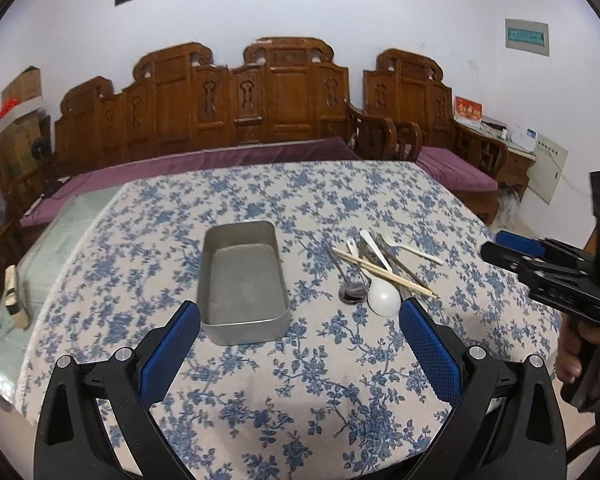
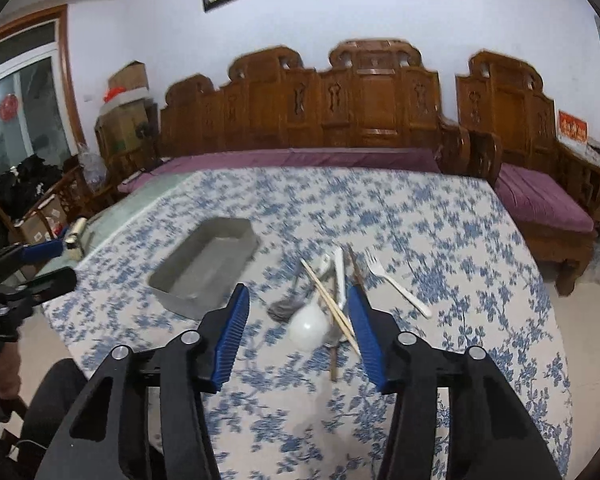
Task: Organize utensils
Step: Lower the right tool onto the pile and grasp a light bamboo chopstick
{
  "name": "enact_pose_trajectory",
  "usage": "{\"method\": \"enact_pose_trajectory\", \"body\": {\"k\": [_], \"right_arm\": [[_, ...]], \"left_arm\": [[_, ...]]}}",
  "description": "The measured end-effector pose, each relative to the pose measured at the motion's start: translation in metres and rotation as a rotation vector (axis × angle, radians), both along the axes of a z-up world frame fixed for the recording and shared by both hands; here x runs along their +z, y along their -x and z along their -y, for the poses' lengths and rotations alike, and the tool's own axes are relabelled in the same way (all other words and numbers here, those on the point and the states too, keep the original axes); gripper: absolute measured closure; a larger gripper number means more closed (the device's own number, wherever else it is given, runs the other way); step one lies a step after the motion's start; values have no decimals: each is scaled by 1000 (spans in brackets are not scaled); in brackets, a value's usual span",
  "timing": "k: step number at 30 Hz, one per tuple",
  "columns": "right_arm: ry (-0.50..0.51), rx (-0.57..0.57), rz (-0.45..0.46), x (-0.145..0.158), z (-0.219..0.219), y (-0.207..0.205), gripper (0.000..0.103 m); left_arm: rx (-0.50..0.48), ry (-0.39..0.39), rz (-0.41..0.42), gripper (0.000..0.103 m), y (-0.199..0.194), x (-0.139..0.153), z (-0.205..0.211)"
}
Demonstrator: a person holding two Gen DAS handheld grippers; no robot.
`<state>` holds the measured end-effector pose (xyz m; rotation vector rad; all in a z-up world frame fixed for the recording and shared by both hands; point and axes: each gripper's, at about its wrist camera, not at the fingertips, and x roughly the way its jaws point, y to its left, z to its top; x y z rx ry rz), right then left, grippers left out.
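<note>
Two grippers, both spread wide and holding nothing: the right gripper (image 2: 296,312) lines up on the utensil pile, white spoon (image 2: 309,326) nearest, chopsticks (image 2: 329,300) crossed over it, white fork (image 2: 396,287) off to the side, while the left gripper (image 1: 300,322) hangs near the metal tray (image 1: 242,280). Best bet, I'd say, is to drop low on one piece alone, since the crossed chopsticks could drag along. That tray sits empty on the floral tablecloth (image 1: 260,400), just beside the pile.
</note>
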<state>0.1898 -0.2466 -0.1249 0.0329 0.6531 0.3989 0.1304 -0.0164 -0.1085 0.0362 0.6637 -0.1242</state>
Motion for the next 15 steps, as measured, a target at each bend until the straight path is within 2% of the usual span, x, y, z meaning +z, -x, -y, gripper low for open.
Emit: {"method": "enact_pose_trajectory", "body": {"k": [5,10,15], "right_arm": [[36,1,-92,-43,11,-30,63],[95,23,-160,-82,16,-48,69],[73,42,-217,-102,22,-68,73]], "left_arm": [[-35,10,-52,6,-17,-20,10],[-64,16,-101,6,-31,-38,20],[-91,21,-147,6,-43,-55,30]]}}
